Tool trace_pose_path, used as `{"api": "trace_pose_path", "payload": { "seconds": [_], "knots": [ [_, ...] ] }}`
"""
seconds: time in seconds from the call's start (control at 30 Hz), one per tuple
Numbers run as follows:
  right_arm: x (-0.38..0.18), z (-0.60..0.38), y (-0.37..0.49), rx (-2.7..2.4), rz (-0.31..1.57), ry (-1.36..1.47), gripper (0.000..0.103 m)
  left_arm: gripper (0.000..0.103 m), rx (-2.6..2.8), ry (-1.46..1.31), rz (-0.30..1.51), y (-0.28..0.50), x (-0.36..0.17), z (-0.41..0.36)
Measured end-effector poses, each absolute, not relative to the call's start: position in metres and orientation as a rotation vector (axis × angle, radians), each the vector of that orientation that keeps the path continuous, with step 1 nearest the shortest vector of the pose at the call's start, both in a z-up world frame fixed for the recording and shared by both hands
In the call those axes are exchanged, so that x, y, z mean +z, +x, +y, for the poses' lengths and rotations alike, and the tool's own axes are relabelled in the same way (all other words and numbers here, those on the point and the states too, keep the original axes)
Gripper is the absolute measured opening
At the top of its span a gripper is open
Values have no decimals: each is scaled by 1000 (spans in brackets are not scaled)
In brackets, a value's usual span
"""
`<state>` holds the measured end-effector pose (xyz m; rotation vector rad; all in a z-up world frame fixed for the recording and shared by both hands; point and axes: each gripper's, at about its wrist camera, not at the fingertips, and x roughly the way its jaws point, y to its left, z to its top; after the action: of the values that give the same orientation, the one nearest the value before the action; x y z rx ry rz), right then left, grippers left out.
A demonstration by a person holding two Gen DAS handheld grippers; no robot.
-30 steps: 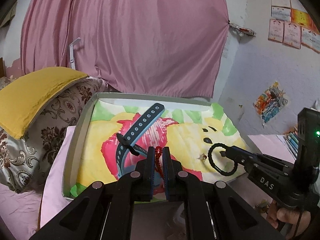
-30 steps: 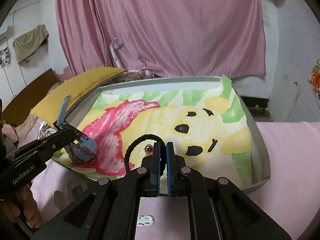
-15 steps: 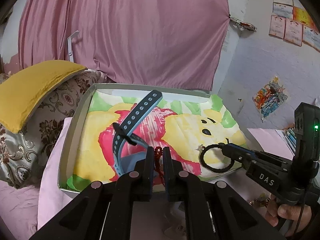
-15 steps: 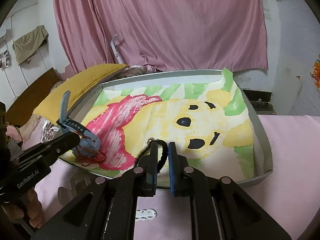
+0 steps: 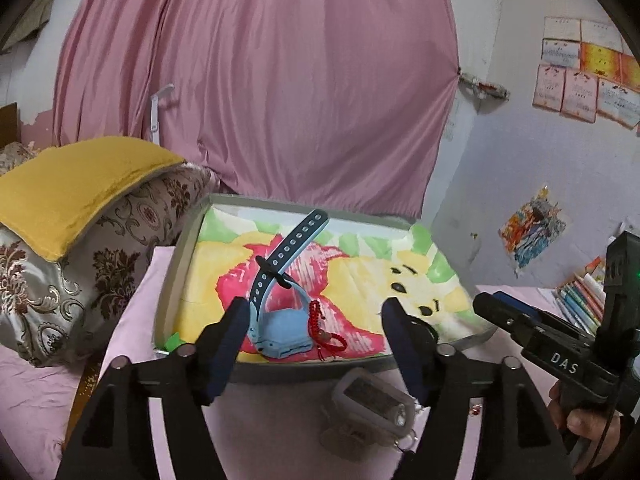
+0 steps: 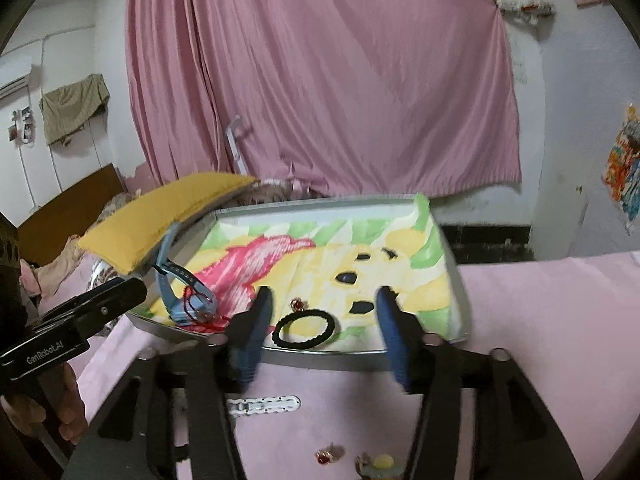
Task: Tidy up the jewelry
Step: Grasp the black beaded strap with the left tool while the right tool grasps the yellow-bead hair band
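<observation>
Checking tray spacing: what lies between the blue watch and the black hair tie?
In the right wrist view, only bare painted liner between blue plastic watch and black elastic hair tie; a small red-stoned ring sits just behind.

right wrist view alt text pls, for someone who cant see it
The open right gripper hovers over a black hair tie lying in a metal tray lined with a cartoon-bear cloth. A blue watch sits at the tray's left.

One tray (image 6: 460,292) sits on the bed, and it holds four pieces: one blue watch (image 5: 280,328), one red cord bracelet (image 5: 320,328), one black hair tie (image 6: 305,328) and one small red-stoned ring (image 6: 297,303). On the near pink sheet lie one white strap (image 6: 264,405), two small ornaments (image 6: 330,454) and one clear case (image 5: 372,398). Two pillows (image 5: 80,216) are stacked at the left. Two grippers are in view, left (image 5: 314,330) and right (image 6: 322,324).
</observation>
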<state>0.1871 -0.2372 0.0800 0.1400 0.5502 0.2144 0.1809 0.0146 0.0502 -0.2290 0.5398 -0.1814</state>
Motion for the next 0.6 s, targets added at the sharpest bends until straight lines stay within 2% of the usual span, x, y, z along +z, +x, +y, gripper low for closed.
{"api": "trace_pose_path", "payload": {
  "seconds": [0.17, 0.27, 0.37, 0.6],
  "knots": [
    [92, -243, 160, 211, 469, 113, 81, 94, -157, -218, 479, 158, 57, 13],
    [97, -245, 145, 219, 430, 94, 94, 100, -145, -234, 454, 146, 59, 14],
    [100, -246, 131, 224, 401, 68, 100, 102, -140, -229, 453, 138, 58, 13],
    [100, -255, 111, 231, 391, 35, 101, 102, -153, -176, 462, 116, 55, 3]
  ]
}}
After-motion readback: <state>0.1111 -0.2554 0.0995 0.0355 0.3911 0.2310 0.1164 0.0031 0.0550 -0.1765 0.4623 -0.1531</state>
